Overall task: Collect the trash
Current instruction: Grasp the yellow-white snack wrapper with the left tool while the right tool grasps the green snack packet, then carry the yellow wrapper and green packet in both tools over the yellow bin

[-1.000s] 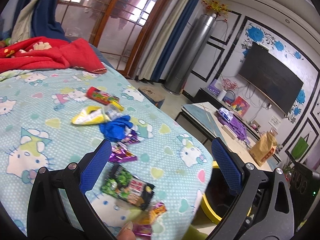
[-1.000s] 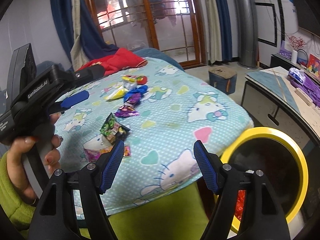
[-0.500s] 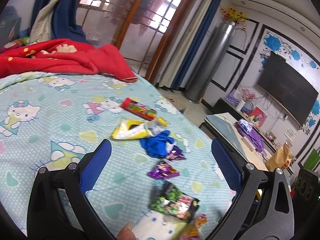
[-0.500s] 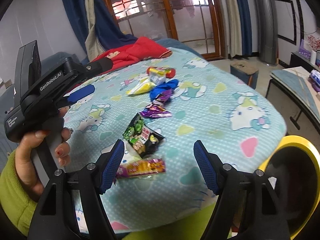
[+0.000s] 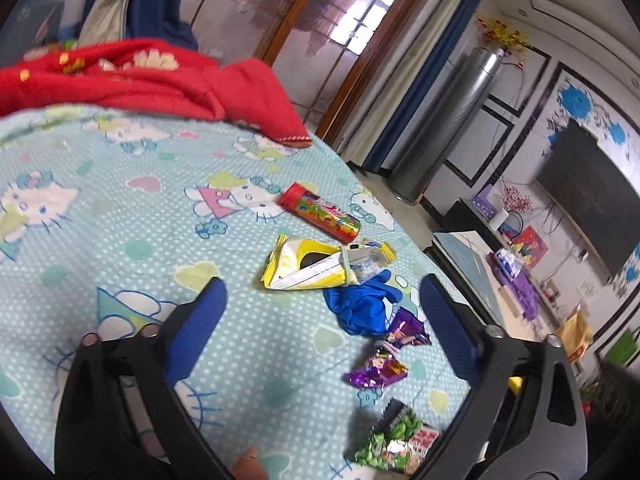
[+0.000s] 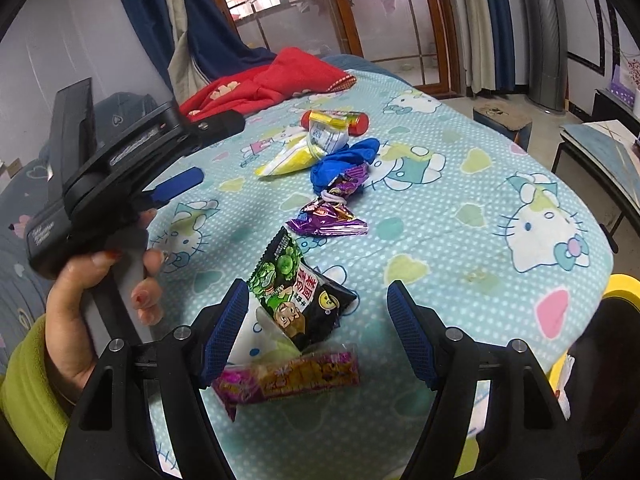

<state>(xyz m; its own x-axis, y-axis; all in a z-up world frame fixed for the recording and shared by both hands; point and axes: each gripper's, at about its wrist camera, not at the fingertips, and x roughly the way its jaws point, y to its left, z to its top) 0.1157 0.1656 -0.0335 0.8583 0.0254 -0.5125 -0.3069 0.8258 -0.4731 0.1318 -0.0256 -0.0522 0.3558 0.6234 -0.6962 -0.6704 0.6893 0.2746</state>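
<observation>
**A:** What lies closest to the right claw (image 6: 316, 328)?

**B:** Its blue ribbed pads stand spread above the bed (image 6: 480, 216), pinching nothing. Between them lies a flat pink-and-orange foil snack packet (image 6: 292, 376), crinkled and glossy. Overlapping its far edge is a black-and-green snack bag (image 6: 300, 292) printed with peas, tilted up over a scrap of white paper.

**A:** And the left claw (image 5: 320, 328)?

**B:** A hand (image 6: 96, 304) in a lime-green fleece sleeve (image 6: 28, 384) grips its black plastic handle at the left of the right wrist view. The jaws are wide but closing, with only bedsheet and litter under them and no pad touching anything.

**A:** Where is the rest of the trash?

**B:** Strung in a loose line up the middle of the bed. Beyond the green bag sits a crumpled purple foil wrapper (image 5: 378, 372), then a second purple wrapper (image 5: 408, 330) touching a limp, rubbery blue glove (image 5: 360, 308). Next comes a yellow-and-white pouch (image 5: 304, 266), creased and puffed, with a clear plastic piece against its right end. Farthest is a red cylindrical tube (image 5: 320, 212) with a bright printed label, lying on its side.

**A:** The setting?

**B:** A soft pale-blue dotted sheet with cartoon cats and hearts. A rumpled red blanket (image 5: 160, 84) is heaped at the far end. At the bed's right edge a yellow-rimmed round bin (image 6: 616, 292) stands on the floor.
</observation>
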